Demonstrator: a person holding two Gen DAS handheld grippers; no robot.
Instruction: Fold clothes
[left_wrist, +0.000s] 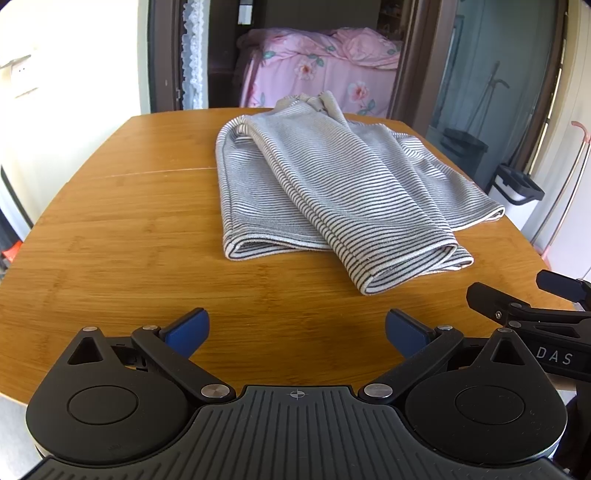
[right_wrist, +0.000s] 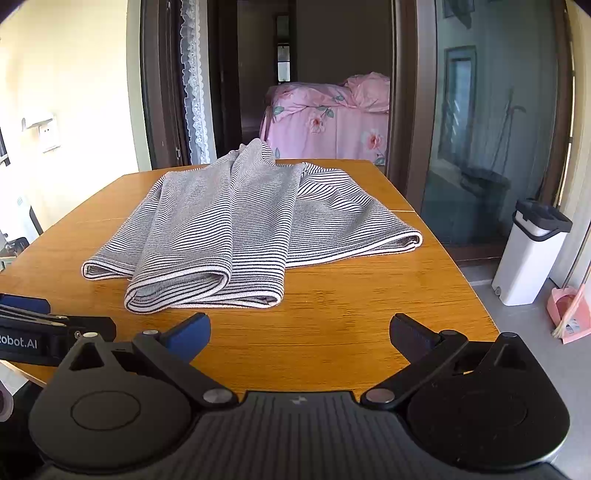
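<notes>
A grey-and-white striped garment (left_wrist: 325, 184) lies partly folded on the wooden table (left_wrist: 129, 229), with a long folded panel laid diagonally over the rest. It also shows in the right wrist view (right_wrist: 229, 221). My left gripper (left_wrist: 297, 332) is open and empty above the table's near edge, short of the garment. My right gripper (right_wrist: 299, 336) is open and empty, also short of the garment's near hem. The right gripper's body shows at the right edge of the left wrist view (left_wrist: 532, 314).
The table (right_wrist: 351, 295) ends close on the right, with grey floor beyond. A white bin with a black lid (right_wrist: 532, 251) and a pink dustpan (right_wrist: 569, 314) stand on the floor at right. A doorway behind shows a pink bed (right_wrist: 328, 118).
</notes>
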